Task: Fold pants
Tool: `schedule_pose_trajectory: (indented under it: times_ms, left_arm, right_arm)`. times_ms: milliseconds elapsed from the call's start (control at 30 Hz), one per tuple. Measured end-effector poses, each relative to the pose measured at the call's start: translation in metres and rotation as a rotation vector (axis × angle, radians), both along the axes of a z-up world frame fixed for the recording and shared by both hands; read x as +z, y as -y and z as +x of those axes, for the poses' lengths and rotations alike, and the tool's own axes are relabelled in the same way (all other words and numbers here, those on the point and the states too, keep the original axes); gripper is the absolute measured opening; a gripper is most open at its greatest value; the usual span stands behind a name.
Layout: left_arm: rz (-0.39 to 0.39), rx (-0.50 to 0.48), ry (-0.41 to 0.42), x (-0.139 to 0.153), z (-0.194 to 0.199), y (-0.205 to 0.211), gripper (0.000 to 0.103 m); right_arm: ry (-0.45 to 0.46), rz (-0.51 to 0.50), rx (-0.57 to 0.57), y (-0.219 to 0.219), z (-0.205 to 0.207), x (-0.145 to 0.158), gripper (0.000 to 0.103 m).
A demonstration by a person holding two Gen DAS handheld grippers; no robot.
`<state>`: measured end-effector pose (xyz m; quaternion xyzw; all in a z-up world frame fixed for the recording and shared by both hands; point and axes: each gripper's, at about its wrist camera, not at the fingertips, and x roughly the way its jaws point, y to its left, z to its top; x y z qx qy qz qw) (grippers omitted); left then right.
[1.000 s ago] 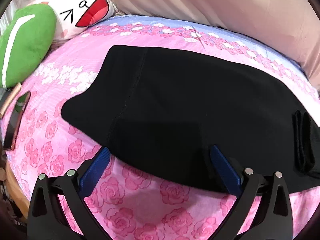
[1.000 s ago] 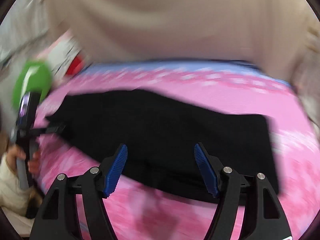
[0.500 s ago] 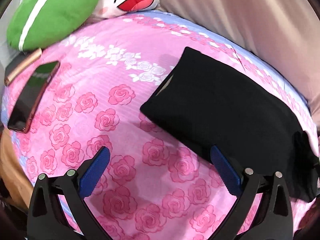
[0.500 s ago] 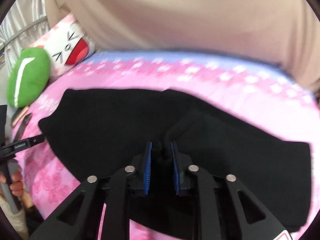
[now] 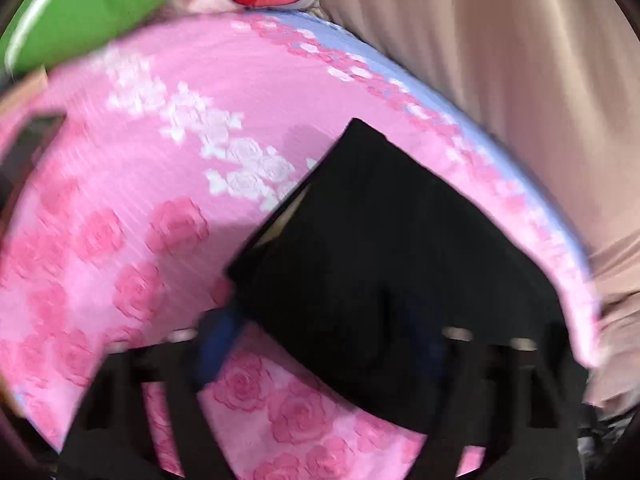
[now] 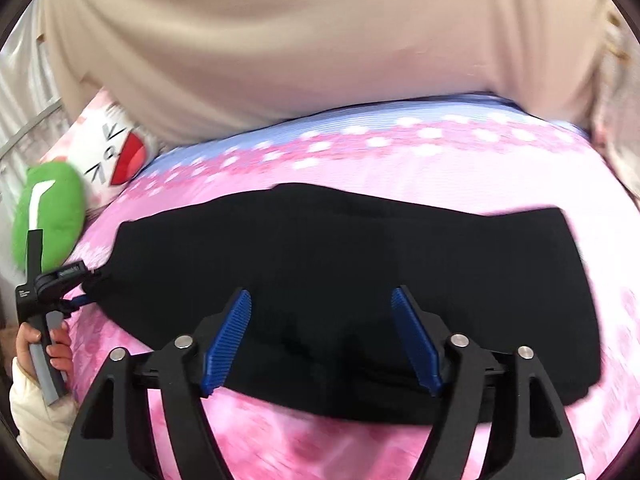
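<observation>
The right gripper [image 6: 320, 336], black-framed with ribbed blue pads [image 6: 228, 340], stands spread wide with nothing between its fingers, hovering just over the near edge of the black fabric pants [image 6: 340, 272]. The pants lie flat as a long band across the pink rose-print bedsheet [image 6: 440, 168], stretching from the left side of that view almost to the right side.

At the pants' left end the left gripper [image 6: 86, 286] meets the cloth, held by the person's hand [image 6: 44, 340] in a cream sleeve; from there it cannot be told whether it pinches the fabric. In the left wrist view, which is heavily blurred, the left gripper [image 5: 320, 340] shows one blue pad [image 5: 218, 340] over the sheet beside the pants' [image 5: 400, 260] corner, while the other finger is lost against the dark cloth, so whether it is spread or pressed together cannot be told.

Past the pants, at the head of the bedsheet [image 5: 160, 200], lie a green plush cushion [image 6: 48, 208] and a white cartoon-face pillow with a red mouth [image 6: 116, 152], touching each other. A beige curtain [image 6: 320, 48] hangs behind the bed
</observation>
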<state>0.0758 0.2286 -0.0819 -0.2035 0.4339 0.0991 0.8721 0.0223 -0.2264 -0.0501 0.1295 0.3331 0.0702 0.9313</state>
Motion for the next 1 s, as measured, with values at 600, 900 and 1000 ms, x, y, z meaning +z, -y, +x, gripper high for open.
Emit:
schedule_pose_trajectory:
  times_ms: [600,900,1000]
  left_arm:
    - [0.197,-0.625,0.038,0.009,-0.010,0.304,0.064]
    - [0.253,-0.384,0.140,0.048,-0.046,0.190,0.094]
    - [0.249,-0.299,0.104,0.040,-0.041,0.155,0.094]
  right_arm:
    - [-0.037,0.152,-0.127,0.090,-0.039,-0.028,0.073]
    - [-0.010,0.275,0.117,0.046,0.007,-0.003,0.081]
    - [-0.051,0.314,0.219,0.011,0.042,-0.005,0.081]
